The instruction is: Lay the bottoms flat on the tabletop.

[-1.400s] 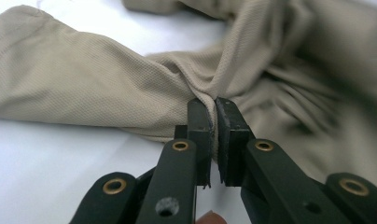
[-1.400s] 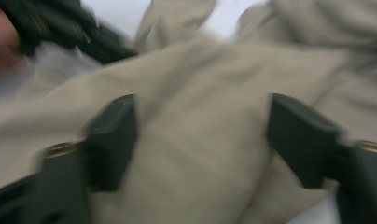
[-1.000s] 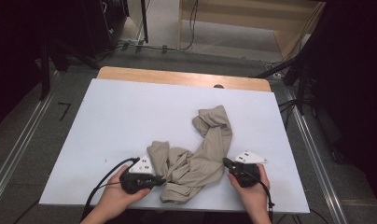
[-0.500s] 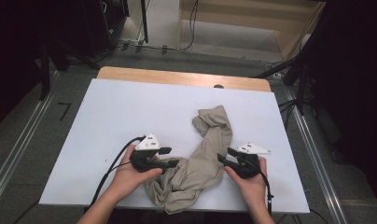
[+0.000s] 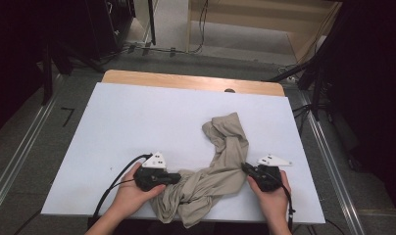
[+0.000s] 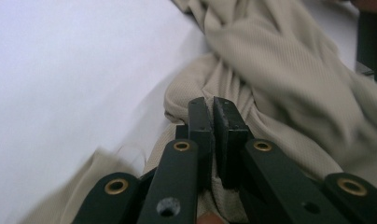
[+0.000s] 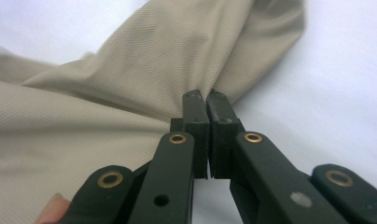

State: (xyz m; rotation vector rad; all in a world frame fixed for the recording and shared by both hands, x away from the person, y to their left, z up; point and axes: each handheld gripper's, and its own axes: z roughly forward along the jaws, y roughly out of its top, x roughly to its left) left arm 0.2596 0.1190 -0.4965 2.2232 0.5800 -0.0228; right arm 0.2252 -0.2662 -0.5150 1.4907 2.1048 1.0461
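At the near edge of the counter (image 5: 112,117), the left hand-held gripper (image 5: 175,177) had its jaws pressed together on a bunched fold of the beige garment (image 5: 220,166), with cloth caught between them in the left gripper view. Half a second before, this hand-held gripper had sat higher and farther left of the cloth's near end; it had since come down and inward onto the crumpled near heap. To the right, the right hand-held gripper (image 5: 245,168) was likewise closed on a pinch of the fabric's right edge, the weave drawn taut into its jaws in the right gripper view. It had kept roughly the same place over the last second.

The garment lay across the near right part of the counter, its near end bundled and hanging slightly over the front edge, and its body curving away to a twisted far end toward the middle right. With both of the 2 pinches now in place, the cloth seemed ready to be lifted or pulled apart, probably to spread it flat. The twist in the far part would likely need shaking out.
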